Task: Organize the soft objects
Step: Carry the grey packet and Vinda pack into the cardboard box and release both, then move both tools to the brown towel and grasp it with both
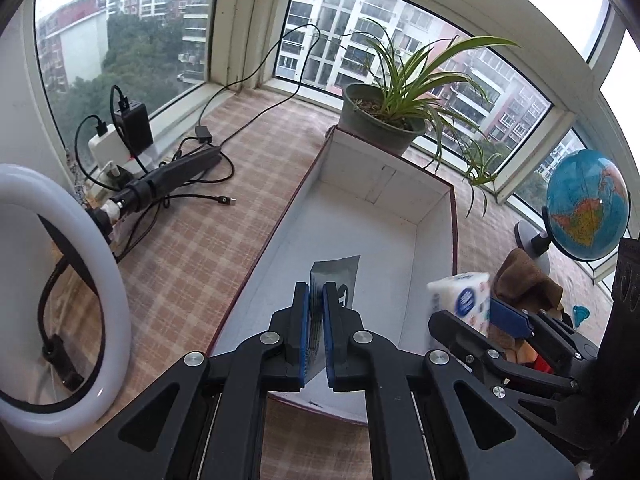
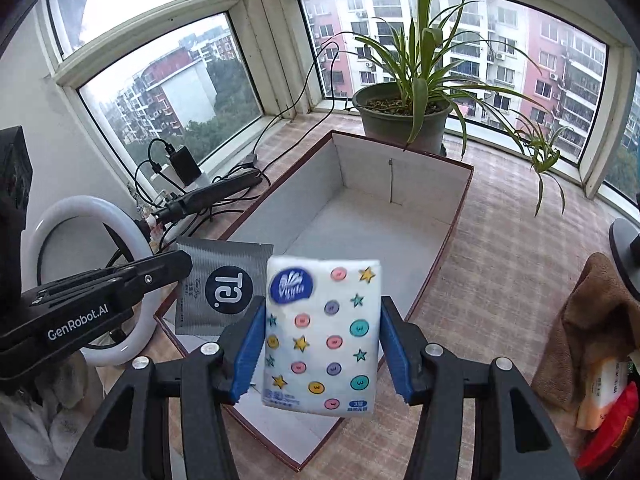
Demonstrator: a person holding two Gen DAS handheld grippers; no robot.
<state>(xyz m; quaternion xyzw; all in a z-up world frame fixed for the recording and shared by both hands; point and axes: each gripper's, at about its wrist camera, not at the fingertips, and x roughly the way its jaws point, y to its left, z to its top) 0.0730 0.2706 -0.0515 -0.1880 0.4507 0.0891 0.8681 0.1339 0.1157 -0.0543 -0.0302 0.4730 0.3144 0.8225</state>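
Right wrist view: right tool (image 2: 320, 350) half-open around the tissue pack (image 2: 322, 336), over the box (image 2: 404, 172). Left tool (image 1: 316, 334) pinches the grey sachet (image 1: 336, 280) nearly shut. Both are light, soft, probably slick: grip mid-body.

Sachet (image 2: 224, 284): flat grey foil packet with a black round logo on its face and fine print beside it. Held upright on edge above the near left part of the box (image 1: 434, 236), clamped at its left edge by the left gripper (image 1: 315, 336).

Tissue pack (image 2: 322, 336): soft white pack printed with coloured buttons and stars, blue oval brand mark at its top left. Upright, slightly tilted, above the near right end of the box, between the pads of the right gripper (image 2: 322, 354); whether both pads press it cannot be told.

Box: long, open-topped, white inside, dark red outside, on the checked bench (image 1: 192, 216). Interior bare.
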